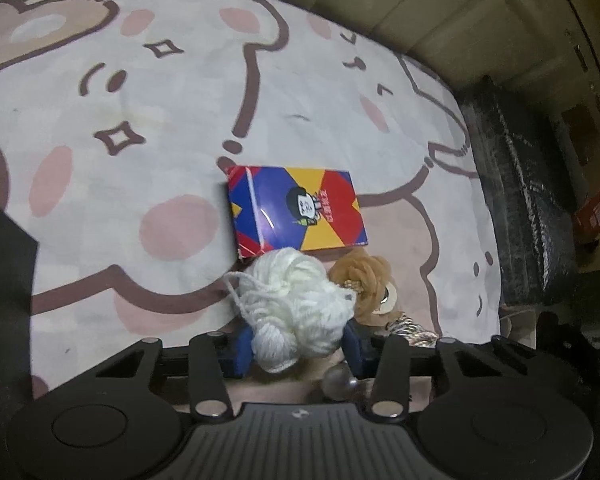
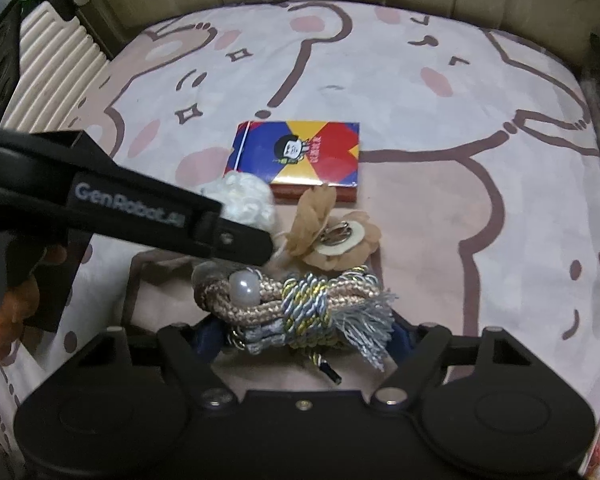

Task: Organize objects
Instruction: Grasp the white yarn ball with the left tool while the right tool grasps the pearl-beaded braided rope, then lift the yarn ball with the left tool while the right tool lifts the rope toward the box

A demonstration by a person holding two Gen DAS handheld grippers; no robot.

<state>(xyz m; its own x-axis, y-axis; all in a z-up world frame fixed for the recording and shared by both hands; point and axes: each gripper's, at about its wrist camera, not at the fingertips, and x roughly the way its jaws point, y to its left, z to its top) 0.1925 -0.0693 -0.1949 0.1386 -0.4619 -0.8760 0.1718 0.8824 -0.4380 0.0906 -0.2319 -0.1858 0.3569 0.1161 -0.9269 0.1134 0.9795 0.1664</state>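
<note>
The left gripper point(image 1: 298, 346) had its fingers clamped on the yarn point(image 1: 296, 300), which lay on the rug point(image 1: 140, 120) just below the box point(image 1: 296, 210). The right gripper point(image 2: 308, 332) had its fingers around the cord bundle point(image 2: 292, 300); whether they pressed it I could not tell. The loose yarn strand point(image 1: 236, 292) could snag the flower point(image 1: 364, 280) touching it and drag it along on a lift.

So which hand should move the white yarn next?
Left, probably: the left gripper is already shut on the white yarn. The right gripper straddles the rope bundle instead.
</note>
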